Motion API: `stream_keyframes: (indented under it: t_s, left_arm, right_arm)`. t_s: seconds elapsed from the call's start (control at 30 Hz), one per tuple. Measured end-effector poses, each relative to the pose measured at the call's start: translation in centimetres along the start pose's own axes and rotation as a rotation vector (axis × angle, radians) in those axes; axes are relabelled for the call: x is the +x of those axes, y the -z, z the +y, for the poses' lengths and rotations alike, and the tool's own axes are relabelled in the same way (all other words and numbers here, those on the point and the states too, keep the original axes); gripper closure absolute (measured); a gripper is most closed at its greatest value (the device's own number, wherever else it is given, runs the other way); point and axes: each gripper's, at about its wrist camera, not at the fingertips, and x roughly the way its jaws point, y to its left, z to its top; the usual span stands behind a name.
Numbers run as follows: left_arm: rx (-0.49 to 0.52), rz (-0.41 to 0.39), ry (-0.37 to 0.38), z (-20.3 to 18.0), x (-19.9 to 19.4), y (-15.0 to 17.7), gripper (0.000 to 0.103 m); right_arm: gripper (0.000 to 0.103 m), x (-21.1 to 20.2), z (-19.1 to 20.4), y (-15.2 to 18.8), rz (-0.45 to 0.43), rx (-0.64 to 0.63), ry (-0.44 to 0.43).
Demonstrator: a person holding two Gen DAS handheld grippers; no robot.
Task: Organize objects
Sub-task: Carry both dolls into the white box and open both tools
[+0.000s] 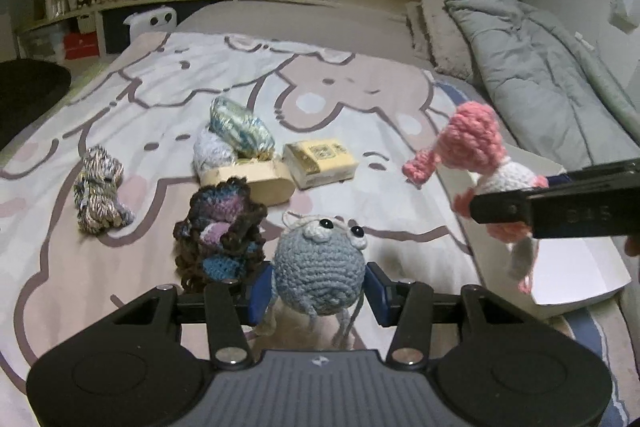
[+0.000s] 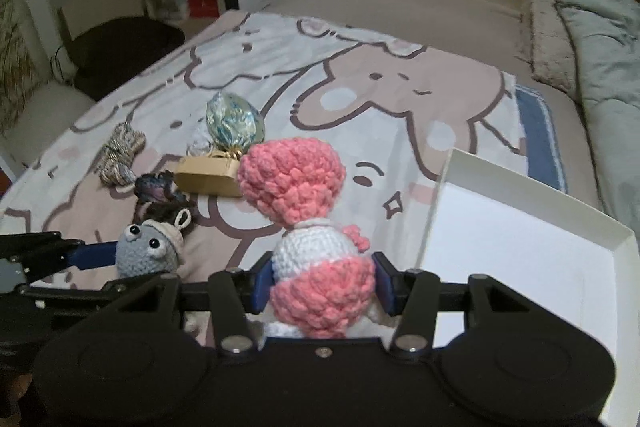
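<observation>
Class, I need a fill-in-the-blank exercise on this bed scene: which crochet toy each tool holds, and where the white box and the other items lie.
1. The left tool is shut on the ____ crochet toy with googly eyes.
2. The right tool grips the crochet doll with ____ hair.
3. The open white box on the bed holds ____.
4. The yellow tissue pack lies beside the oval ____ box.

Missing words: blue; pink; nothing; wooden

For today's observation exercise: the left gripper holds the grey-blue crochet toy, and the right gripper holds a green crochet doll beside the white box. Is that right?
Not quite. The doll in the right gripper is pink and white, not green, as the right wrist view shows. The rest stands: the left gripper holds the grey-blue crochet toy, and the white box lies beside the doll.
</observation>
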Motion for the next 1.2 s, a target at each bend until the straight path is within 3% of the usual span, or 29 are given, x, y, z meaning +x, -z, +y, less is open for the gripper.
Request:
stream_keyframes:
  t_s: [0.3,0.57,0.77,1.2]
  left_arm:
    - [0.070,-0.090,0.049,-2.8,-2.8,-2.9,0.053]
    - [0.125,-0.148,0.108,-7.4,-1.8,-6.7,0.053]
    - [0.176,-0.162,0.165,-12.1,1.0,-8.8,0.053]
    - [0.224,-0.081,0.302,-21.7,11.1,-10.5,0.053]
  right_arm:
    - [0.051,-5.2,-3.1,0.6,-0.052,0.090,-0.005]
    - [0.051,-6.4,-9.7,0.9,-0.063,0.169,0.105]
    - [0.051,-5.4,-16.3,1.8,-0.060,0.271,0.199]
    - [0.051,0.2,-26.8,3.0,-0.027,0.397,0.321]
